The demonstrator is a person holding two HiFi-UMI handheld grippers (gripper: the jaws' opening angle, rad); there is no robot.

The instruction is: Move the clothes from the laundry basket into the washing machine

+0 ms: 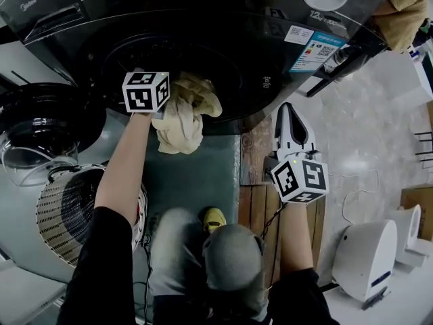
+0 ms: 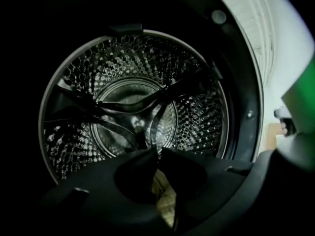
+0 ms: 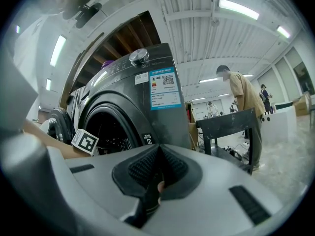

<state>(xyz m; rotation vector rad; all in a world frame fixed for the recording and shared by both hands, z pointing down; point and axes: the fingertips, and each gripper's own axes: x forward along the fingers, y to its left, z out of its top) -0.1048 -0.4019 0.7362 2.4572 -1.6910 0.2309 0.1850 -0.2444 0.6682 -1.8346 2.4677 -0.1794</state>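
Note:
My left gripper point(image 2: 157, 154) is at the mouth of the dark front-loading washing machine point(image 1: 270, 59) and looks straight into its steel drum point(image 2: 133, 102). Its jaws are shut on a cream cloth point(image 1: 184, 117), which hangs crumpled below them at the drum opening. A strip of that cloth point(image 2: 165, 195) shows between the dark jaws. The marker cube point(image 1: 145, 91) sits on top of this gripper. My right gripper point(image 1: 289, 110) is white. It is held to the right of the opening, shut, with no cloth in it. The white slatted laundry basket point(image 1: 64, 215) stands at lower left.
The machine's round glass door point(image 1: 40, 124) hangs open at the left. A wooden board point(image 1: 260, 205) lies on the floor under my right arm. A white appliance point(image 1: 365, 256) stands at the right. A person stands at a dark table point(image 3: 231, 124) beyond the machine.

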